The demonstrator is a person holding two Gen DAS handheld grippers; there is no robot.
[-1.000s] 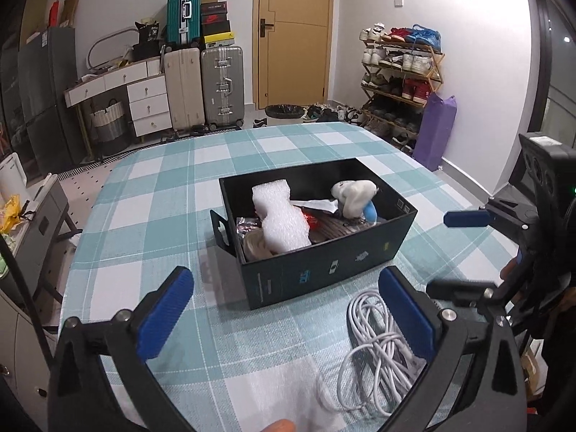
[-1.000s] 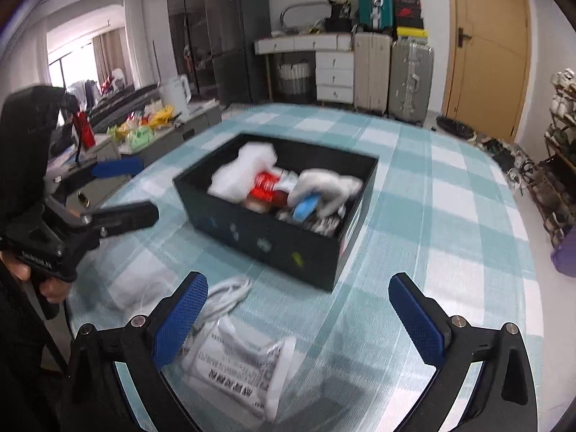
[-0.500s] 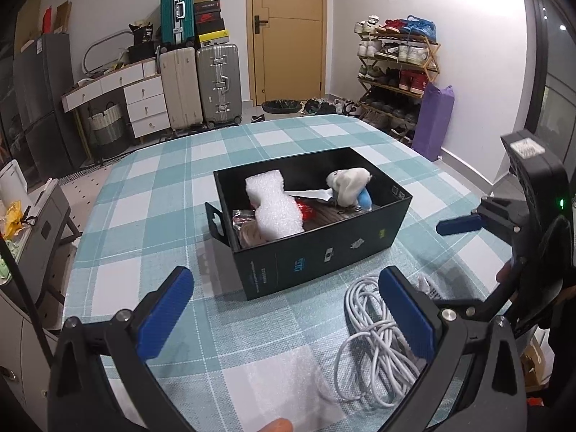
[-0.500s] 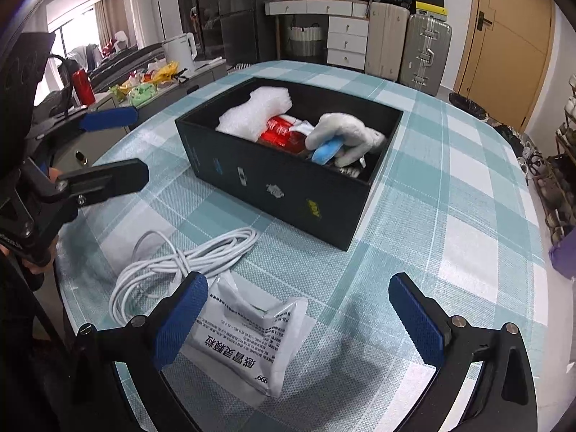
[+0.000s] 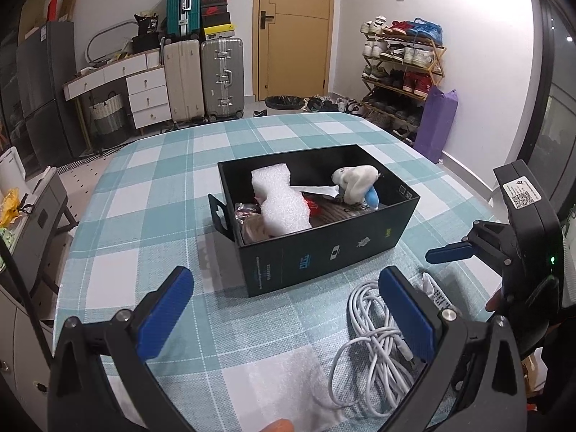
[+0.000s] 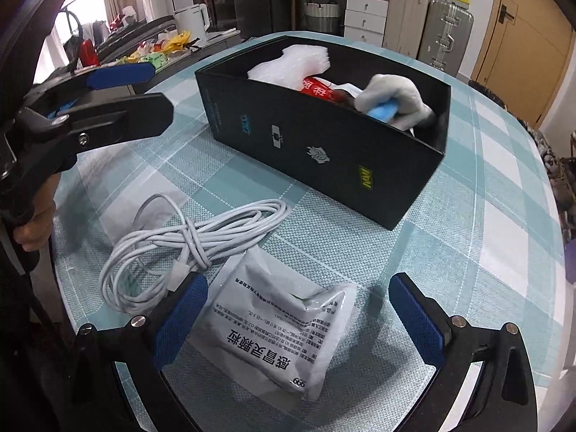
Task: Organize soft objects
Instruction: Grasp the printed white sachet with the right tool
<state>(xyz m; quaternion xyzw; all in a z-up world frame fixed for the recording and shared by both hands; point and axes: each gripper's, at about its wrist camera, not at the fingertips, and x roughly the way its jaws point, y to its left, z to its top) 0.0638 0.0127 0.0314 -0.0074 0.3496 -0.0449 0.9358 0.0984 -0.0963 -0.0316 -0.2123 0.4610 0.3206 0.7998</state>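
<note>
Foam (image 5: 279, 203) and plush (image 5: 354, 183) are sitting in the box (image 5: 324, 255) already, cable (image 6: 187, 241) and sachet (image 6: 273, 331) waiting outside, both grippers (image 5: 284, 315) (image 6: 298, 318) hovering wide open, holding nothing.

Left gripper (image 5: 286, 318) is wide open, blue pads (image 5: 163, 311) spread apart and nothing between them; from the right wrist view it sits at the left edge, fingers pointing right, with the person's hand (image 6: 34, 225) wrapped on its handle. Right gripper (image 6: 300, 318) is also wide open and holds nothing, pads (image 6: 417, 318) angled outward. In the left wrist view it shows at the right edge, fingers pointing left, a fingertip (image 5: 492, 300) visible behind its body.
</note>
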